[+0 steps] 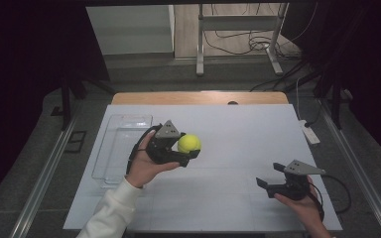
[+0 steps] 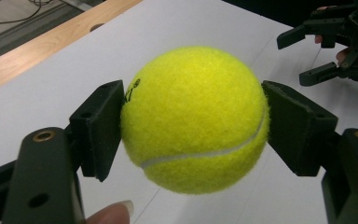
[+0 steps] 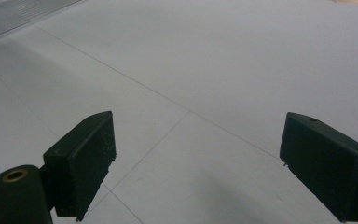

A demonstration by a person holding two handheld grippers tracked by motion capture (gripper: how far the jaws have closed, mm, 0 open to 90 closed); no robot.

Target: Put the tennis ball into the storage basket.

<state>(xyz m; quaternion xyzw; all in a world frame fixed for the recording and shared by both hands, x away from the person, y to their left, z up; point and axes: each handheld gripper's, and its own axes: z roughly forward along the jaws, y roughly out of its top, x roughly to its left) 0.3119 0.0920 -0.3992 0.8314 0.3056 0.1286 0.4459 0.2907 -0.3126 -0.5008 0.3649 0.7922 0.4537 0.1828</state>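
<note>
The high view is looking forward and down over the whole desk [image 1: 238, 124]. Each gripper view is looking close along its own jaws; the left one is sharing the right gripper [image 2: 328, 51] with it.

ball [image 2: 193, 116]: fuzzy felt | table [image 1: 238, 129]: matt white | tray [image 1: 121, 131]: clear plastic

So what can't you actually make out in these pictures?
- Black print on the tennis ball, left gripper view: the left gripper pad covers most of it.
- Clear tray, high view: the left hand hides its near right side.
- Right hand, high view: cut off by the bottom edge.
</note>
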